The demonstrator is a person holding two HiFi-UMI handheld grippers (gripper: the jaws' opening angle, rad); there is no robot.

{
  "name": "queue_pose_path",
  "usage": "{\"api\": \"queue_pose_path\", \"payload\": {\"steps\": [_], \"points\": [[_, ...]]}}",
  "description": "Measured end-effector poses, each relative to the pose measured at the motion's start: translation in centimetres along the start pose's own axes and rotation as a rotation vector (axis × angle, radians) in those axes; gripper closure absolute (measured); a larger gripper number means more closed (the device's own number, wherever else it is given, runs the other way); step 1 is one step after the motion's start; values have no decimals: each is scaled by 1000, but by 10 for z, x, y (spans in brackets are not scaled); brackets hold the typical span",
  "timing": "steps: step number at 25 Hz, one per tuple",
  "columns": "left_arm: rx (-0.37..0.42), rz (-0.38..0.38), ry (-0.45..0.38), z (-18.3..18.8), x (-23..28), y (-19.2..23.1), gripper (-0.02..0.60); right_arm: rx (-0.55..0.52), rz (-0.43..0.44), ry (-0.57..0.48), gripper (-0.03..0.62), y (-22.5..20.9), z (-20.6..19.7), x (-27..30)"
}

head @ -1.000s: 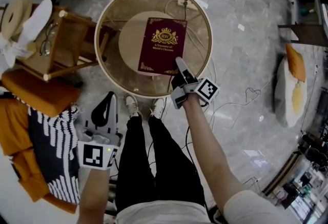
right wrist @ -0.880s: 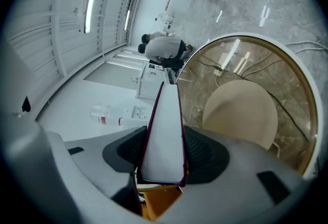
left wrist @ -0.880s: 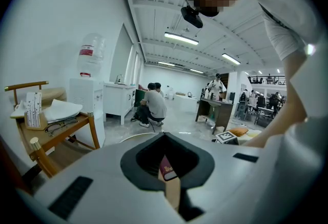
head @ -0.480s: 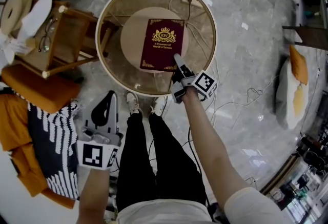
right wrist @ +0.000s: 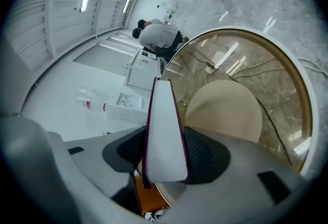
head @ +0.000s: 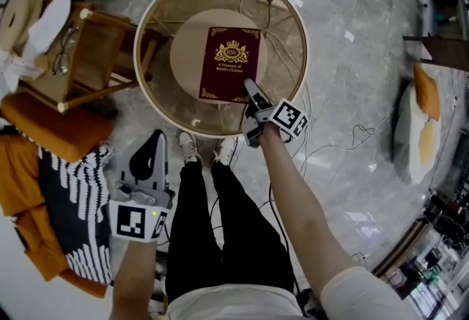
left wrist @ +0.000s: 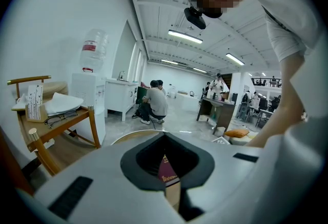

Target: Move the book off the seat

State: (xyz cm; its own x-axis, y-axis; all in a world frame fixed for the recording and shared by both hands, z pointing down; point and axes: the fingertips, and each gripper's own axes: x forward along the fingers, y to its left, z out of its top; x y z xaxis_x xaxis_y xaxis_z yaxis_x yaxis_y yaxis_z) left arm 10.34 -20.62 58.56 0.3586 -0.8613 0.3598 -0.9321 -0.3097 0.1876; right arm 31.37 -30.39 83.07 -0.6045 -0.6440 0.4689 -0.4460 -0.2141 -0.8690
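The right claw [head: 251,88] is clamped on the near edge of the book [head: 230,64]. In the right gripper view the pale page block sits squeezed between its two jaws. The maroon book lies cover-up over the round glass bench [head: 135,53], above the beige disc [head: 187,44] seen through the glass. Whether it rests on the glass cannot be told. The left claw [head: 156,137] hangs apart by the person's leg, its jaws together and empty. A wooden chair [head: 88,62] stands left of the bench.
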Motion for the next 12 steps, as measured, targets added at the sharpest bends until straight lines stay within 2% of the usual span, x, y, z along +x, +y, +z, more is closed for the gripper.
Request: {"api": "queue_pose_path", "payload": {"steps": [2,8,12], "points": [[5,-1,-5,0,0,-1,565,-12,-6,6,356,-2,0,2],[4,0,14,-3,0,-5,565,-78,-95,62,347,-14,-5,2],[6,0,16,-4,1,-6,565,-83,-146,82,339,-24,-9,3]]}}
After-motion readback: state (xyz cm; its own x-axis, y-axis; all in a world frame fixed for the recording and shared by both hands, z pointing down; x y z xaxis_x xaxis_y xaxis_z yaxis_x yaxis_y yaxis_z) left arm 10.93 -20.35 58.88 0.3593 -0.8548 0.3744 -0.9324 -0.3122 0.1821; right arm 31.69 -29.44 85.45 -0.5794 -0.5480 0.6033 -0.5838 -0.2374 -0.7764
